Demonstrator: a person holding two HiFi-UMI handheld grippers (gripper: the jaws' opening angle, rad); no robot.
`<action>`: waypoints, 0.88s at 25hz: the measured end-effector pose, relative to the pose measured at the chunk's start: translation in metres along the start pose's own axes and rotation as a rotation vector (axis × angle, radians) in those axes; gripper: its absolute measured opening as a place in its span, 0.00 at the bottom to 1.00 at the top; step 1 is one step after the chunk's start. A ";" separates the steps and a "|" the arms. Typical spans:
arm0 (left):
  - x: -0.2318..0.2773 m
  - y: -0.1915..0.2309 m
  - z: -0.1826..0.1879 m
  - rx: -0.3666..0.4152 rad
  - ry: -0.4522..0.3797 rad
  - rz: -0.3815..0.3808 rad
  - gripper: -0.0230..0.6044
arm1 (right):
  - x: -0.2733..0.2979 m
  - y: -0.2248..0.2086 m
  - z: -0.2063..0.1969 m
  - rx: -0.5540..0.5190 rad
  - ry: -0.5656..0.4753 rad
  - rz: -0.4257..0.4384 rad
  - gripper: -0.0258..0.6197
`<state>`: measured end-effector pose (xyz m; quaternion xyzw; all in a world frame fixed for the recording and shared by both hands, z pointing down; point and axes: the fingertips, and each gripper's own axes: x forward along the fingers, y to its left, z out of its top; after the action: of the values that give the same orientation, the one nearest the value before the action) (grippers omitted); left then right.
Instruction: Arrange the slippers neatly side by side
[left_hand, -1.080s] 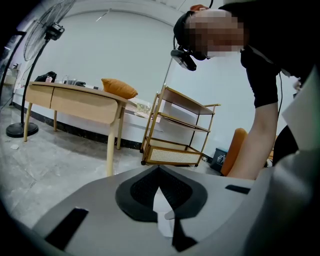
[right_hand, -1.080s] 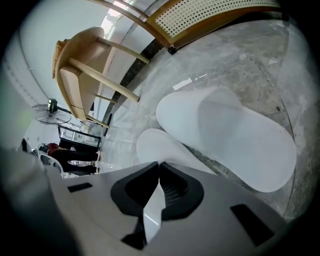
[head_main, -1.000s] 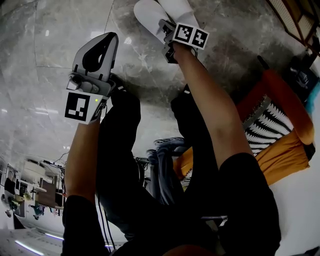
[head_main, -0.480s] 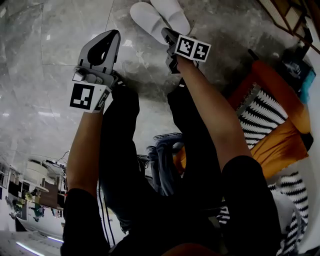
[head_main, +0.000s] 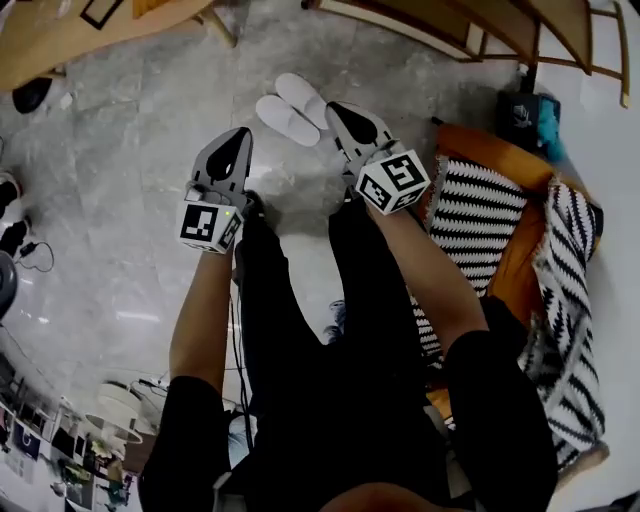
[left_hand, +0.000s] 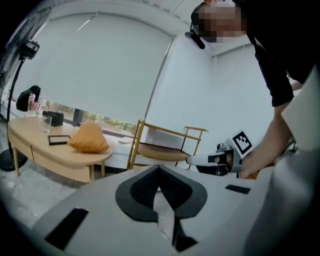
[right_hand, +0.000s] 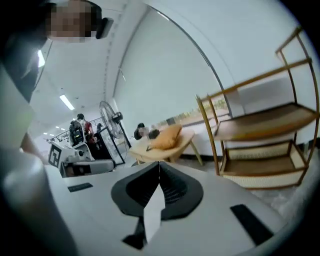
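Note:
Two white slippers (head_main: 289, 110) lie side by side on the grey marble floor, toes pointing away from me. In the head view my right gripper (head_main: 337, 108) hovers just right of them, shut and empty, apart from the slippers. To the slippers' left and nearer to me, my left gripper (head_main: 240, 136) is shut with nothing in it. In the left gripper view its jaws (left_hand: 159, 169) meet in a closed seam, and the right gripper (left_hand: 220, 159) shows beyond. The right gripper view shows its own jaws (right_hand: 159, 166) closed, with the left gripper (right_hand: 80, 162) at the left.
An orange seat with black-and-white striped cloth (head_main: 480, 205) stands at my right, a blue bag (head_main: 528, 115) behind it. A wooden rack (head_main: 440, 25) is beyond the slippers, a low wooden table (head_main: 60, 40) far left. Black shoes (head_main: 10, 190) and a cable lie at the left edge.
The head view has pulled back and up. My right gripper has come off the slippers and both grippers have drawn back toward me. The slippers stay together on the floor.

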<state>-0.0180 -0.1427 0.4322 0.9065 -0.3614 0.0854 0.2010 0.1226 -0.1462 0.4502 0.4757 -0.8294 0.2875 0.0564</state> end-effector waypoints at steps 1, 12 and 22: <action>-0.005 -0.006 0.023 0.008 -0.016 -0.021 0.06 | -0.013 0.012 0.033 -0.035 -0.049 -0.013 0.09; -0.104 -0.066 0.293 0.151 -0.248 -0.242 0.06 | -0.171 0.168 0.297 -0.308 -0.450 -0.187 0.09; -0.194 -0.127 0.401 0.248 -0.343 -0.362 0.06 | -0.292 0.270 0.353 -0.387 -0.575 -0.319 0.09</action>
<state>-0.0670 -0.1095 -0.0271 0.9752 -0.2090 -0.0629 0.0362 0.1225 -0.0089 -0.0637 0.6404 -0.7660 -0.0320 -0.0456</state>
